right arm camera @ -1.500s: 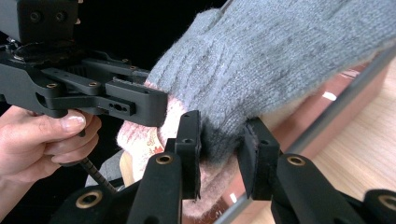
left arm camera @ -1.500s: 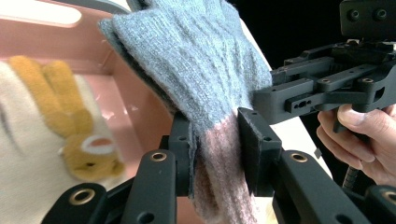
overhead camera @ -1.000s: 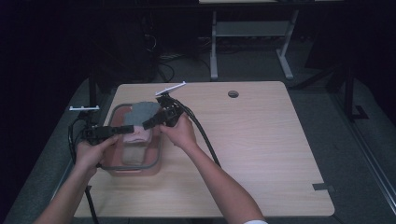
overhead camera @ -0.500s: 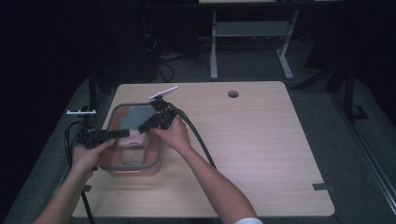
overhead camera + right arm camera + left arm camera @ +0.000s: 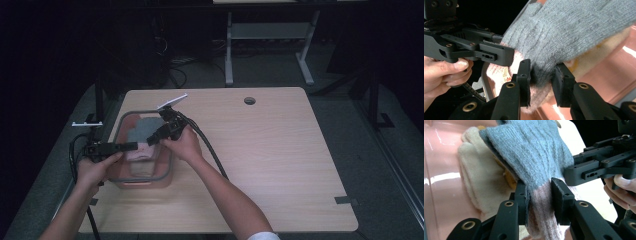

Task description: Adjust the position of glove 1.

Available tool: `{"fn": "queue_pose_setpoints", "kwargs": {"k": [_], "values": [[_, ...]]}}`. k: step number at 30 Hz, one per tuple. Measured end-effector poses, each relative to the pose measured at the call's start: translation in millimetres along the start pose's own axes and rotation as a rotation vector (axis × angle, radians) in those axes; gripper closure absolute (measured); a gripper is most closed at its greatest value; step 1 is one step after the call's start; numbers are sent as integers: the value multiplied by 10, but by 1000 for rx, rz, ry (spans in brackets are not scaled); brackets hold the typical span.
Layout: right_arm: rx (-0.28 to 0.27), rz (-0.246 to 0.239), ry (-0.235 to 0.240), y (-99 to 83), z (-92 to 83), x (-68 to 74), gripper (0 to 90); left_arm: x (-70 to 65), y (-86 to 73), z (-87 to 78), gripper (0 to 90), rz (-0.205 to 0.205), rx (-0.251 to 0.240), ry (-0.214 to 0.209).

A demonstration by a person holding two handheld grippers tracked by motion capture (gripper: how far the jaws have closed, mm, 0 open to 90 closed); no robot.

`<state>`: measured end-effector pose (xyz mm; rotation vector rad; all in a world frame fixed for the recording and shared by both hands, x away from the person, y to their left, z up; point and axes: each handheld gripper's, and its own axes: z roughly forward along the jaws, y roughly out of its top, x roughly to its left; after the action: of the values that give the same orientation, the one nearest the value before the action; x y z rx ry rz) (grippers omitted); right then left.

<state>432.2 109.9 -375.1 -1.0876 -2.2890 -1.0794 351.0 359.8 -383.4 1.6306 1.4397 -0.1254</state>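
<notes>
i have both grippers pinching the grey-and-pink knitted glove — left gripper (image 5: 539,195) on its pink cuff, right gripper (image 5: 540,75) just beside it. the glove (image 5: 142,134) sits over the clear pink plastic bin (image 5: 167,170), not yet settled in. cream gloves (image 5: 474,180) underneath crowd my fingers.
</notes>
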Motion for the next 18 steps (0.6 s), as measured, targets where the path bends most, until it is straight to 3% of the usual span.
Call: {"fn": "queue_pose_setpoints", "kwargs": {"k": [4, 9, 15, 17, 18], "values": [[13, -1, -20, 0, -22, -9, 693, 0, -21, 14, 687, 1, -1, 21], [0, 0, -35, 3, -122, -12, 701, 63, -52, 53, 685, 3, 43, 88], [-22, -21, -44, -23, -218, -5, 700, 12, -54, 117, 641, 60, 82, 159], [-31, -25, -50, -42, -274, -8, 692, -38, -24, 96, 576, 87, 77, 202], [-31, -25, -50, -42, -274, -8, 692, -38, -24, 96, 545, 87, 77, 202]]}}
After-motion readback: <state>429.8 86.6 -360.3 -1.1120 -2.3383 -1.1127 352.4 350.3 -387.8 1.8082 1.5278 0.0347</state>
